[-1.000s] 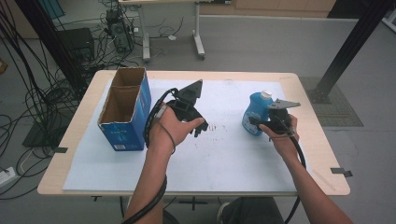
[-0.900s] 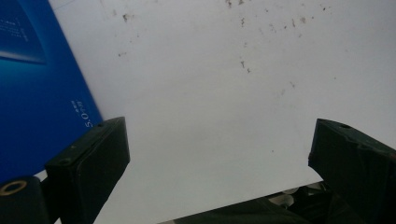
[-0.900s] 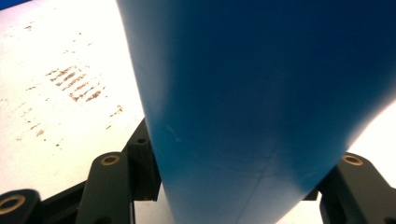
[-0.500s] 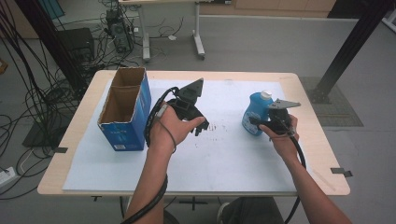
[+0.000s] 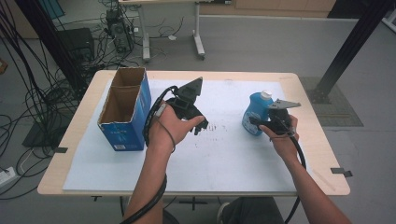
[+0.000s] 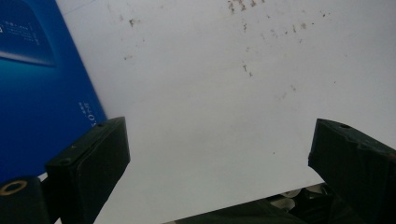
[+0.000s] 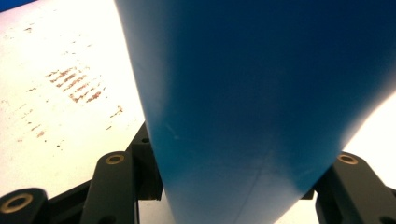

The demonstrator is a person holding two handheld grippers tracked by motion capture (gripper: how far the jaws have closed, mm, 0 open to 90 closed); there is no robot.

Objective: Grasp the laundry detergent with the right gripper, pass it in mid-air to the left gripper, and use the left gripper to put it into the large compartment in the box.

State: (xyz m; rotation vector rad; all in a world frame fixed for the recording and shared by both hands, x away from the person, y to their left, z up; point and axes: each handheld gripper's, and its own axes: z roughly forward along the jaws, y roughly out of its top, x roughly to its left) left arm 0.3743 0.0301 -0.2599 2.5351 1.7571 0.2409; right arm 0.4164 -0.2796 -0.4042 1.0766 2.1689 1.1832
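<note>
My right gripper (image 5: pixel 264 122): forearm in from the bottom right, wrist level, jaws clamped on the blue bottle (image 5: pixel 255 113), which stands upright on the right of the white sheet (image 5: pixel 224 158); it sits deep between the jaws. My left gripper (image 5: pixel 198 125): forearm angled up mid-table, jaws spread wide, holding nothing, over bare sheet. Blue box (image 5: pixel 124 112) just beside it, open top, far left.

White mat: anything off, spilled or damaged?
The white mat carries brownish specks and streaks near its middle, between the left gripper and the blue bottle; they look like scuffs or dried stains, not a fresh spill. The bottle stands upright with the right gripper around it. The open blue box looks intact.
</note>
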